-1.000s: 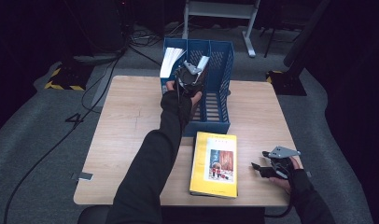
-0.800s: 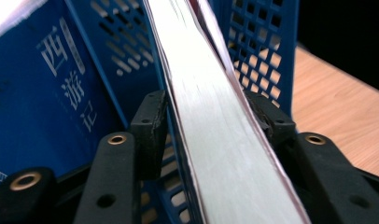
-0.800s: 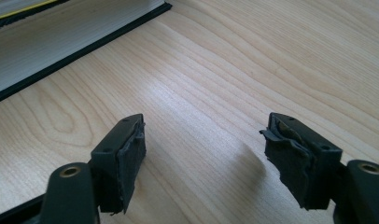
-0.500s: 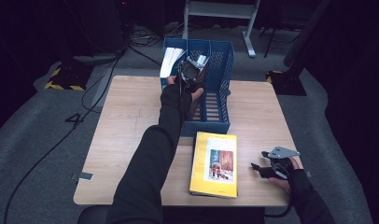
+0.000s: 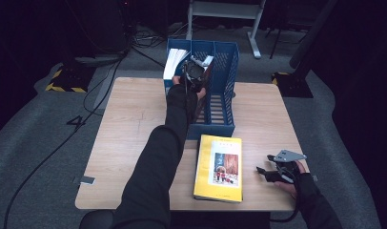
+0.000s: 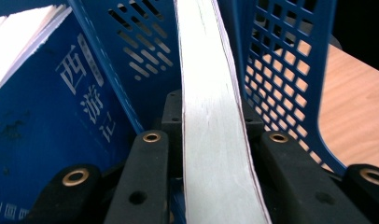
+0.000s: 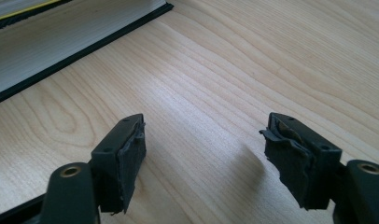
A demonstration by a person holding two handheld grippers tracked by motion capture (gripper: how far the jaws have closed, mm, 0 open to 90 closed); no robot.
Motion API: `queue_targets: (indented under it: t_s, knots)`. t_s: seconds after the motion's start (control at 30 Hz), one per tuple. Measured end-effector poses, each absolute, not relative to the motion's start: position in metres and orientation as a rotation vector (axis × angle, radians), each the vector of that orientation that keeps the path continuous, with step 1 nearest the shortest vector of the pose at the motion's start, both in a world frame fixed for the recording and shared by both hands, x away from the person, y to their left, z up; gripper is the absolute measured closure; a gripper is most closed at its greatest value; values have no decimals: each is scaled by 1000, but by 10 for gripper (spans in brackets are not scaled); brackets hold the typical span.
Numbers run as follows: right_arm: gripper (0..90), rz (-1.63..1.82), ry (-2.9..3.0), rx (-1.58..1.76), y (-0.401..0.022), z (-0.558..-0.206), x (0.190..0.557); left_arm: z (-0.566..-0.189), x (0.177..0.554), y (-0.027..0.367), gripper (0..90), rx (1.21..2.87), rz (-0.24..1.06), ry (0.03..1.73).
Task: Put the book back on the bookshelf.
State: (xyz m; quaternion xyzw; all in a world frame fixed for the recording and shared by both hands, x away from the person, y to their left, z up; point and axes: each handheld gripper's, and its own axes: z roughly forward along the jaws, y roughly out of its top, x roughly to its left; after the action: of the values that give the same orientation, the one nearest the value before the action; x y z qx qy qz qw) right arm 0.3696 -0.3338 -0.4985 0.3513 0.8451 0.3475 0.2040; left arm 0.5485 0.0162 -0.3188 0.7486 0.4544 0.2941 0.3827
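Observation:
My left gripper [image 5: 195, 71] reaches into the middle slot of a blue file rack [image 5: 227, 86]. In the left gripper view the jaws stand on either side of an upright book [image 6: 211, 93], whose white page edge faces the camera. The left gripper [image 6: 214, 135] has just been closing, and its jaws now sit tight against the book's two covers. A blue book with white characters [image 6: 47, 116] leans in the neighbouring slot. My right gripper [image 5: 263, 172] rests open near the table's front right, its pads [image 7: 131, 149] bare above the wood. A yellow book [image 5: 219, 167] lies flat to its left.
The wooden table [image 5: 129, 124] has open surface on its left half. The rack's latticed wall [image 6: 290, 56] stands close beside the held book. Beyond the table, cables and a metal stand's feet [image 5: 220, 9] are on the dark floor.
The left hand has edged slightly farther into the rack with the book between its jaws. The right gripper has stayed put.

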Motion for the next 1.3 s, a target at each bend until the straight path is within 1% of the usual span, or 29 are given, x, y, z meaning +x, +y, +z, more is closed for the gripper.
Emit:
queue_targets:
  t_s: [0.13, 0.4, 0.53, 0.8, 1.0, 1.1, 1.13, 1.3]
  knots:
    - [294, 976, 2358, 982, -335, -499, 370, -319, 557, 14, 731, 1891, 778, 1179]
    - [294, 978, 2358, 984, -336, -499, 370, -317, 570, 14, 731, 1807, 840, 1291]
    - [294, 980, 2357, 983, -336, -499, 369, -320, 569, 21, 730, 1765, 824, 1353]
    - [292, 972, 2359, 984, -336, -499, 370, -321, 566, 25, 715, 1778, 832, 1345]
    - [290, 975, 2361, 986, -336, -499, 370, -316, 559, 22, 645, 1809, 887, 1295]
    - [290, 971, 2362, 987, -336, -498, 370, -314, 554, 25, 630, 1822, 874, 1274]
    - [290, 966, 2363, 985, -336, -498, 369, -314, 552, 26, 608, 1821, 868, 1268]
    - [290, 960, 2365, 983, -336, -498, 370, -309, 541, 30, 589, 1845, 853, 1209]
